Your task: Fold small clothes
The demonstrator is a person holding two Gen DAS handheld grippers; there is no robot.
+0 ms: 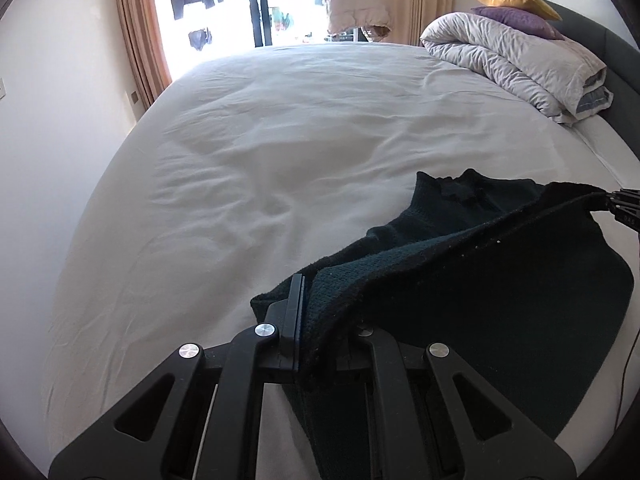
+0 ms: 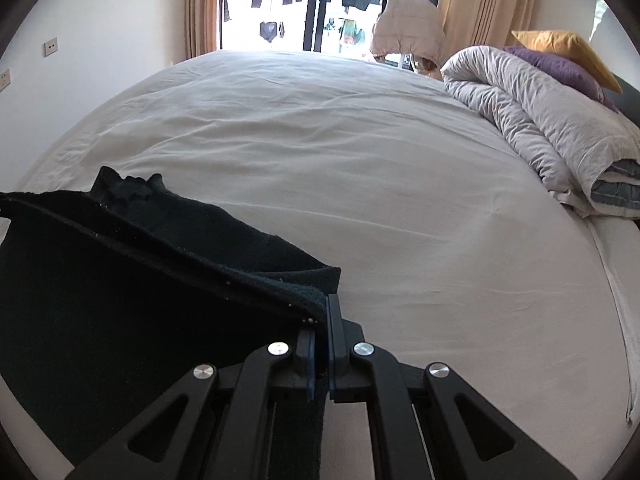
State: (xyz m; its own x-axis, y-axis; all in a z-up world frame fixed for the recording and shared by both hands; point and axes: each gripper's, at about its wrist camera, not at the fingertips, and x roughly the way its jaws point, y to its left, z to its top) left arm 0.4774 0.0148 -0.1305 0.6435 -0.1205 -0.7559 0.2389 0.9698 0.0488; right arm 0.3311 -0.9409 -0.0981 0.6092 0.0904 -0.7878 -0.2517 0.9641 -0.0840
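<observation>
Dark knit sweater (image 1: pixel 460 264) stretched between my two corners, far part trailing on bed (image 1: pixel 240 160). Left hand-held gripper (image 1: pixel 306 312) and right hand-held gripper (image 2: pixel 322 320) both clamped on hem, keeping edge taut for fold.

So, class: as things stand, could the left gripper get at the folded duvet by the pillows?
Probably not: the left gripper is shut on the dark sweater, and the duvet lies far across the bed.

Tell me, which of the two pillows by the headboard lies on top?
The yellow pillow lies on top; the purple pillow sits beneath it, resting on the rolled grey duvet.
</observation>
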